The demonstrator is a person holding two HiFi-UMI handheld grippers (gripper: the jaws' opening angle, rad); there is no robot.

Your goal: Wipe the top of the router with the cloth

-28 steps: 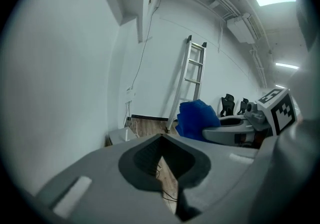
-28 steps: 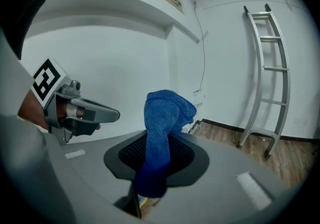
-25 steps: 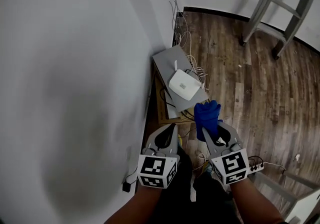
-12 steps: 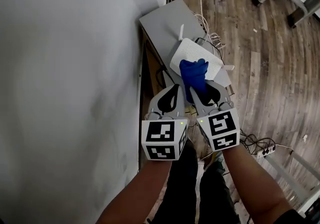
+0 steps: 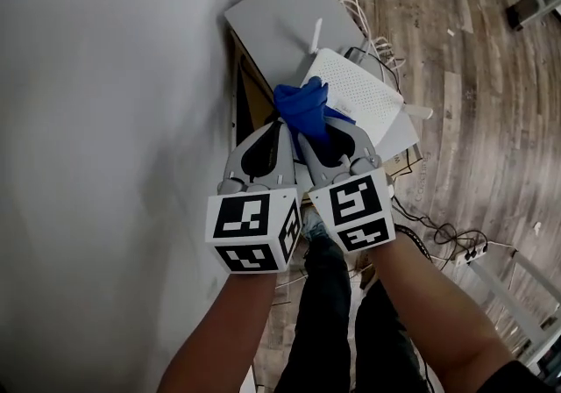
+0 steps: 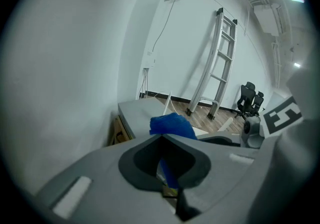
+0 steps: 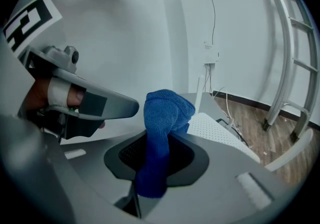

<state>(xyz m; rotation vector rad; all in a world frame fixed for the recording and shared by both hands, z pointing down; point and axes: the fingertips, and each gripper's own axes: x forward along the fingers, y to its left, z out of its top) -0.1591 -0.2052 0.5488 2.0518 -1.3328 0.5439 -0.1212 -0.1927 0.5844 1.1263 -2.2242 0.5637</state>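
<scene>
The white router [image 5: 355, 93] lies on a grey box [image 5: 280, 23] against the wall, one antenna standing up. A blue cloth [image 5: 302, 109] sticks out of my right gripper [image 5: 322, 132], which is shut on it; the bunched end rests at the router's near left edge. In the right gripper view the cloth [image 7: 165, 113] rises from between the jaws with the router [image 7: 220, 130] just beyond. My left gripper [image 5: 279, 130] sits shut right beside the right one, touching the cloth's side. In the left gripper view the cloth [image 6: 170, 124] shows just past the closed tips [image 6: 162, 137].
A white wall [image 5: 105, 119] runs close along the left. Loose cables [image 5: 372, 27] trail off the box onto the wooden floor [image 5: 491, 119]. A power strip [image 5: 473, 253] lies at the right. A ladder [image 6: 220, 63] and office chairs [image 6: 251, 99] stand farther off.
Both grippers have moved forward and up to the router together. The cloth, earlier short of the router, now sits at its near left edge.
</scene>
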